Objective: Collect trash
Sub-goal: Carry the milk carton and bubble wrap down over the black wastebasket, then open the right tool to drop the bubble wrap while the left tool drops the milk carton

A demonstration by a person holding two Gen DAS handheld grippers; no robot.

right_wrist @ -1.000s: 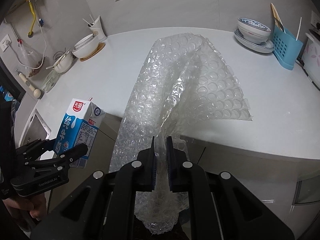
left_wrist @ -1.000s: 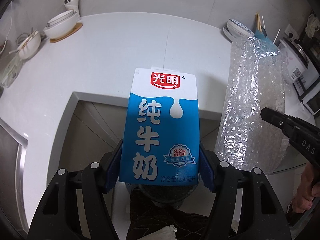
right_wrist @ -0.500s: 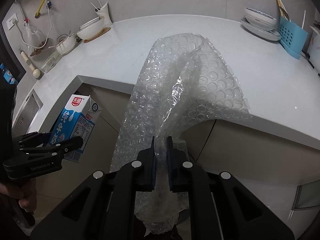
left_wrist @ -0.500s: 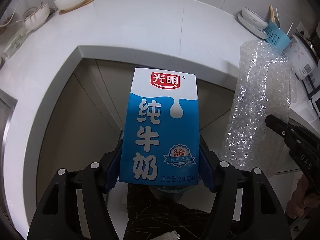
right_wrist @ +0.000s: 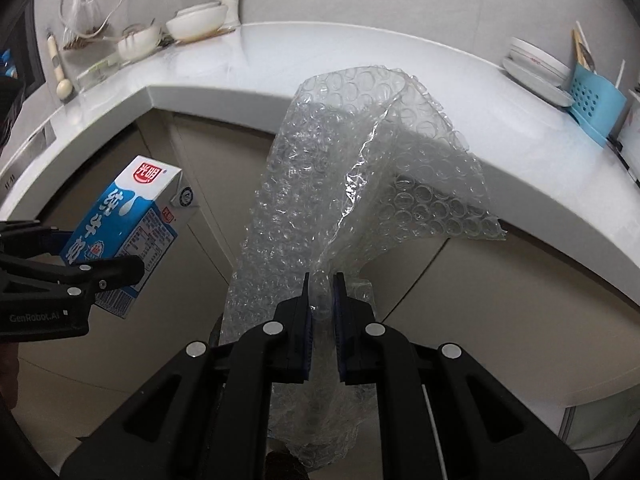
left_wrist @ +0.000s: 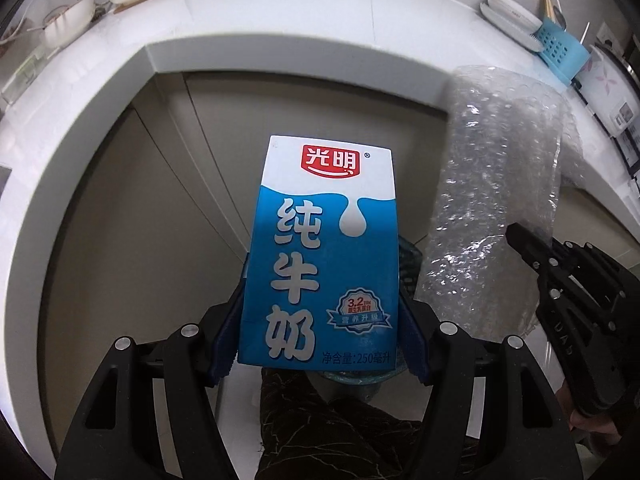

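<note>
My left gripper (left_wrist: 322, 336) clamps the milk carton (left_wrist: 320, 256) upright, right gripper (right_wrist: 321, 312) pinches bubble wrap (right_wrist: 360, 184); a dark bin (left_wrist: 404, 264) shows directly beneath the carton, nearer my left.

Open passage: frame centre, before cabinet doors (left_wrist: 160, 208). Obstructions: countertop edge (right_wrist: 224, 100) across top; bubble wrap (right_wrist: 360, 184) centre-right.
</note>
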